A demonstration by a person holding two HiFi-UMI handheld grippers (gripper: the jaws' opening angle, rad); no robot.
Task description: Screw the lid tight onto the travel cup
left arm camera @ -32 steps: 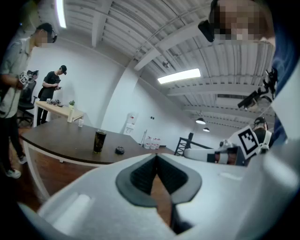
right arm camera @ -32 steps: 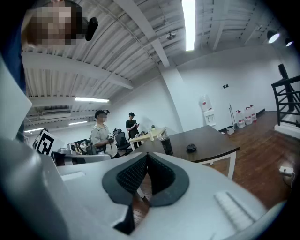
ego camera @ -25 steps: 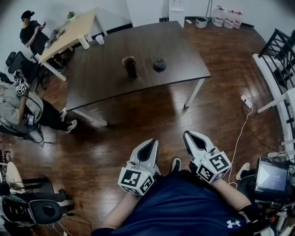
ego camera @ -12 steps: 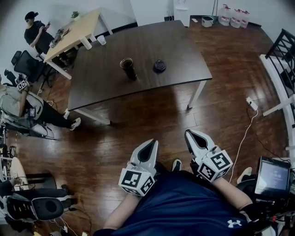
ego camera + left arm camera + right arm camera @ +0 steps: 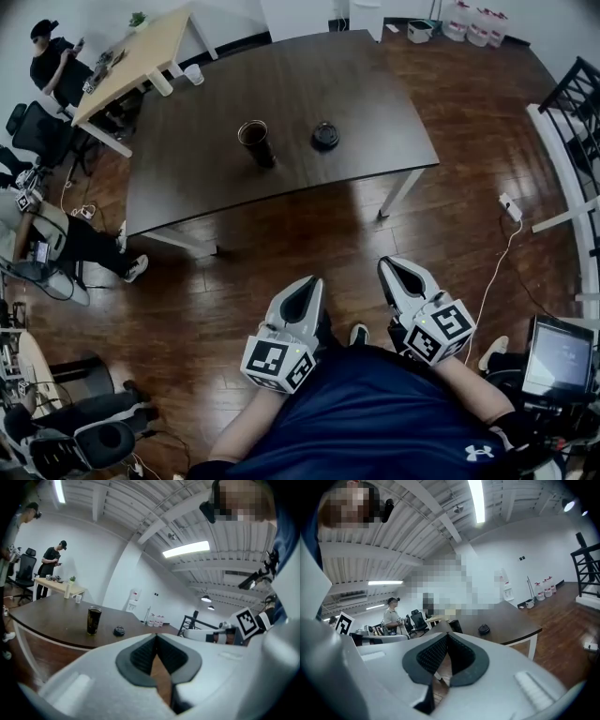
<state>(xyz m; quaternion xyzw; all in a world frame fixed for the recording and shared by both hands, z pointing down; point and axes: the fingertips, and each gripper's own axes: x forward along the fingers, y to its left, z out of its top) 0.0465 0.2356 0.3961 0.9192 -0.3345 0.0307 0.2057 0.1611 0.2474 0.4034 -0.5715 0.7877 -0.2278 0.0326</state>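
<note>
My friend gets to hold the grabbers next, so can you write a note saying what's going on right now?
Left gripper: shut, empty, held low near the person's body, away from the table.
Right gripper: shut, empty, also low and away from the table.
Things: the travel cup stands upright and open on the dark table. The lid lies to its right in the head view, apart from it.
Done: nothing yet; neither thing is touched.
Left: step to the table, pick up the lid, set it on the cup, steady the cup and screw the lid tight.

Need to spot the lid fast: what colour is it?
Black: a small round lid on the dark brown table, clearest in the head view.
</note>
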